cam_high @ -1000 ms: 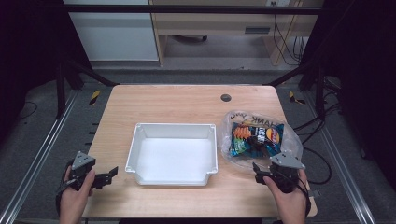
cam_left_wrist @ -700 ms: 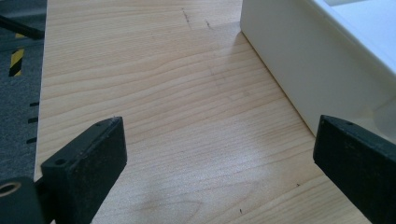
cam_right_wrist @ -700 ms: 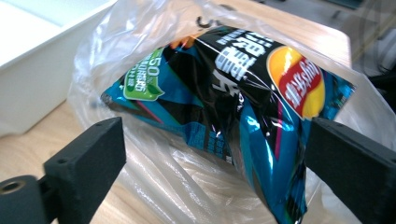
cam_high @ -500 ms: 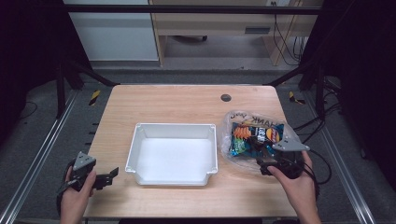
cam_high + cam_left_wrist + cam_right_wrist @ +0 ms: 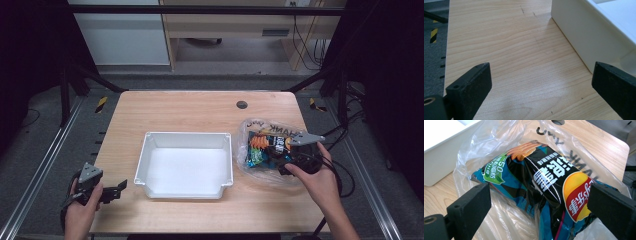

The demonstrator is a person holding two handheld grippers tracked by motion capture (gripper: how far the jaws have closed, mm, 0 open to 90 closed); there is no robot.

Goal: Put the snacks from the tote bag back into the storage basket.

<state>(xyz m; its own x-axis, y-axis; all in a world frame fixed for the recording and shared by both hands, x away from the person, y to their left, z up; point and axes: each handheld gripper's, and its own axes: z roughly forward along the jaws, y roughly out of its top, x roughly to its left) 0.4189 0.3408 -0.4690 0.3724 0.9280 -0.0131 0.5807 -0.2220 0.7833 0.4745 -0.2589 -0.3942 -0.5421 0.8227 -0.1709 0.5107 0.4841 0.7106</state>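
A clear plastic bag (image 5: 250,131) lies at the table's right and holds a black and blue chip packet (image 5: 265,147). My right gripper (image 5: 284,161) hovers over the bag's near side. In the right gripper view its jaws have just been opening and now stand wide, one on each side of the chip packet (image 5: 549,177) inside the bag (image 5: 499,140), with no pad pressing on it. My left gripper (image 5: 116,190) rests near the table's front left corner, open, with only bare wood between its jaws (image 5: 540,80).
A white empty tray (image 5: 187,135) sits in the middle of the wooden table (image 5: 190,110), just right of the left gripper (image 5: 579,32) and left of the bag (image 5: 439,157). A dark round hole (image 5: 242,105) marks the far side. Metal rails run along both table sides.
My right hand has moved from the table's front right edge away from me and up, over the plastic bag. The left hand has stayed put.
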